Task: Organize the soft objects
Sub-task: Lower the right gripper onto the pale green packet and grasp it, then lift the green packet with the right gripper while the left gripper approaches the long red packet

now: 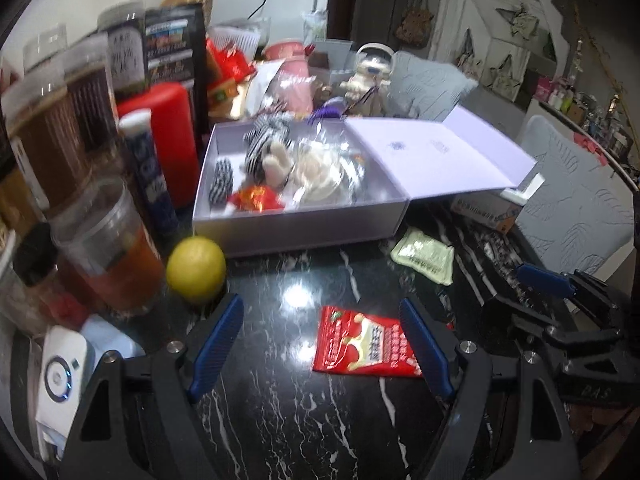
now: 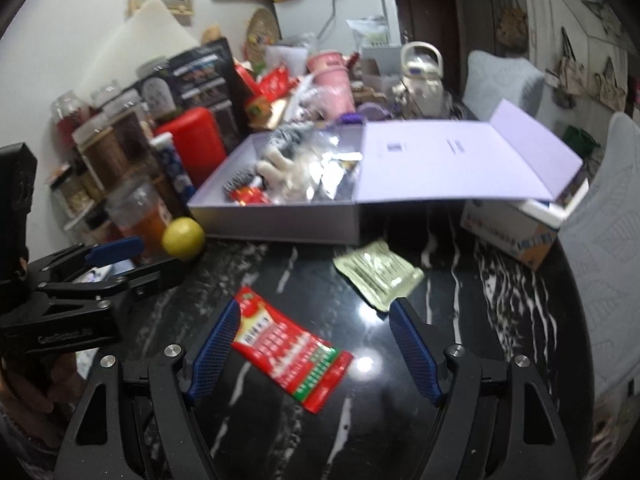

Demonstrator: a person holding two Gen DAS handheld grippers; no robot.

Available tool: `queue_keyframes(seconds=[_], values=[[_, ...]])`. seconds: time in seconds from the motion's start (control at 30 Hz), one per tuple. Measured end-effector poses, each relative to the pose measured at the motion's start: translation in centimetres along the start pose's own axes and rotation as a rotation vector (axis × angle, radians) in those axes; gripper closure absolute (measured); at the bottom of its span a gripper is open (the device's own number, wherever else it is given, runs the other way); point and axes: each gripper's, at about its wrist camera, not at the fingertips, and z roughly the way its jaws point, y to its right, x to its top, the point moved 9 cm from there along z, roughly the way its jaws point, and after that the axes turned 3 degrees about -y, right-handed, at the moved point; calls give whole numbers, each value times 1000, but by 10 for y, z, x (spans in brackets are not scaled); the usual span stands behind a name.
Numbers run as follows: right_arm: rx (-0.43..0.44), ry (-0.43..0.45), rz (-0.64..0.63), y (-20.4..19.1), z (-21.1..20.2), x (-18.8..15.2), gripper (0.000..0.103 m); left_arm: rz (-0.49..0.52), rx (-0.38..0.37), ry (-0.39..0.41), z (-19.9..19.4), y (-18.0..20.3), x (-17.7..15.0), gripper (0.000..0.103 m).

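Note:
A red snack packet lies flat on the black marble table. A pale green packet lies farther back, by the open lilac box. The box holds a striped plush, a cream plush toy, a small red packet and clear wrapping. My left gripper is open and empty, the red packet by its right finger. My right gripper is open, its fingers either side of the red packet.
A yellow lemon sits at the box's front left corner. Jars, a red canister and bottles crowd the left side. A white carton lies under the box lid. Grey cushions stand at the right.

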Motion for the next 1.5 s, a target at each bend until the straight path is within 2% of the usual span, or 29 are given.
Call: queue_keyframes(seconds=[0.23, 0.37, 0.5, 0.6, 0.73, 0.87, 0.93, 0.97, 1.03, 1.07, 1.1, 1.13, 1.2, 1.33, 1.5], values=[[-17, -55, 33, 26, 30, -7, 25, -34, 40, -23, 18, -2, -8, 23], [-20, -96, 13, 37, 51, -4, 25, -7, 82, -24, 27, 2, -5, 23], [-22, -134, -26, 46, 72, 3, 25, -21, 81, -34, 36, 5, -1, 23], [-39, -173, -71, 50, 88, 9, 18, -43, 76, -48, 46, 9, 2, 23], [-53, -205, -118, 53, 105, 15, 18, -33, 63, -77, 59, 18, 6, 23], [-12, -258, -141, 56, 122, 16, 16, -13, 67, -90, 66, 23, 10, 23], [-12, -249, -151, 58, 124, 17, 16, -14, 69, -86, 67, 23, 13, 23], [-11, -257, -159, 58, 125, 16, 17, -16, 72, -84, 67, 21, 14, 23], [-30, -234, -194, 57, 123, 16, 35, -30, 87, -81, 67, 16, 16, 23], [-42, -229, -208, 57, 122, 15, 38, -38, 89, -80, 66, 13, 17, 23], [-48, -223, -212, 57, 119, 13, 52, -48, 92, -80, 65, 10, 17, 23], [-42, -222, -212, 56, 116, 12, 58, -57, 97, -79, 64, 7, 16, 23], [-22, -234, -214, 51, 112, 6, 62, -68, 106, -78, 60, 2, 14, 23], [-25, -233, -230, 38, 97, -14, 63, -74, 139, -67, 46, -11, 7, 23], [-22, -236, -224, 16, 75, -40, 64, -103, 127, -85, 34, -20, -14, 23]])
